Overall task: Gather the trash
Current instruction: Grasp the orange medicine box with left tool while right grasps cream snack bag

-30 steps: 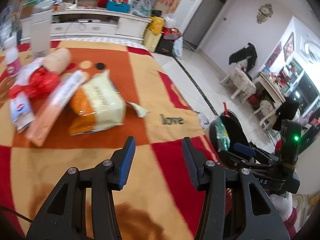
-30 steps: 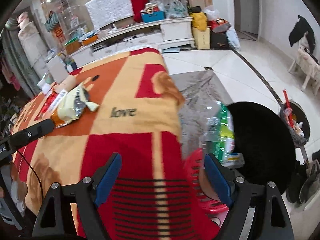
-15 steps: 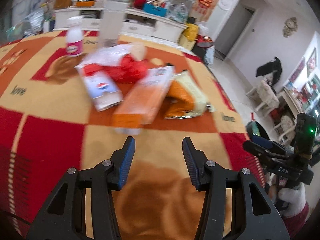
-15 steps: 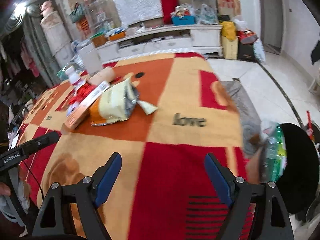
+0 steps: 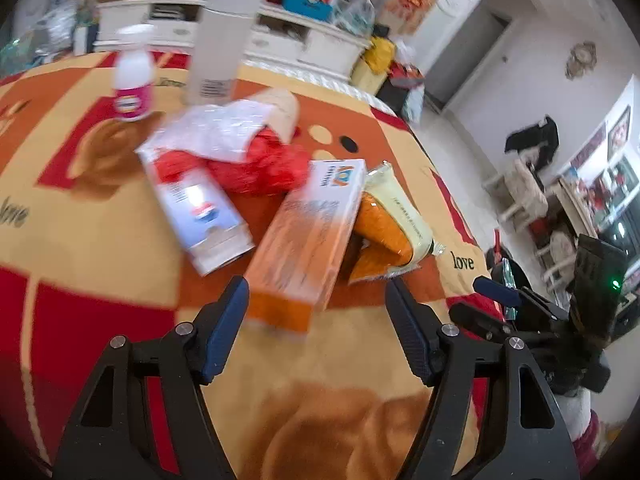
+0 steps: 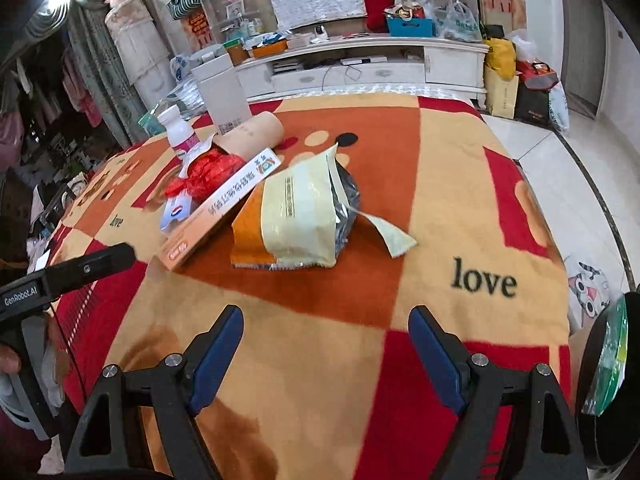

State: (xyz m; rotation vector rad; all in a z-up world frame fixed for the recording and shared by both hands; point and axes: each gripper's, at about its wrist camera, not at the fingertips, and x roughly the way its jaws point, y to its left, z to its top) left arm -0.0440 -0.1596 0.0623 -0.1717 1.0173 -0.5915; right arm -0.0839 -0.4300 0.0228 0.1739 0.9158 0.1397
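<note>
Your left gripper (image 5: pixel 316 304) hangs over the blanket (image 5: pixel 100 220) covering the desk, fingers (image 5: pixel 224 320) wide apart and holding nothing. Its tips sit just short of the near end of the orange box (image 5: pixel 308 236).

The trash lies in one pile toward the middle of the desk. Left to right in your left view:
- A small white bottle (image 5: pixel 132 80) with a pink label stands upright toward the far left corner.
- A tall white carton (image 5: pixel 220 48) stands upright just right of it, near the far edge.
- A white and blue packet (image 5: pixel 200 212) lies flat, with a red plastic bag (image 5: pixel 256 168) bunched against its far end.
- A clear wrapper (image 5: pixel 216 132) drapes over the red bag.
- A cardboard tube (image 5: pixel 280 112) lies on its side behind the bag.
- The orange box lies tilted, its right side resting on the snack bag (image 5: pixel 392 228).
- The snack bag, cream and orange, is torn open; in your right view a loose strip (image 6: pixel 392 232) trails off its right side.

Your right gripper (image 6: pixel 324 348) hovers over the near part of the desk, fingers (image 6: pixel 436 356) spread apart and empty, the snack bag (image 6: pixel 296 216) well ahead of them. The word "love" (image 6: pixel 484 280) is printed on the blanket to the right.

Past the right edge of the desk a black bin (image 6: pixel 616 380) stands low, with something green (image 6: pixel 612 360) at its rim; what it is, you cannot tell.
</note>
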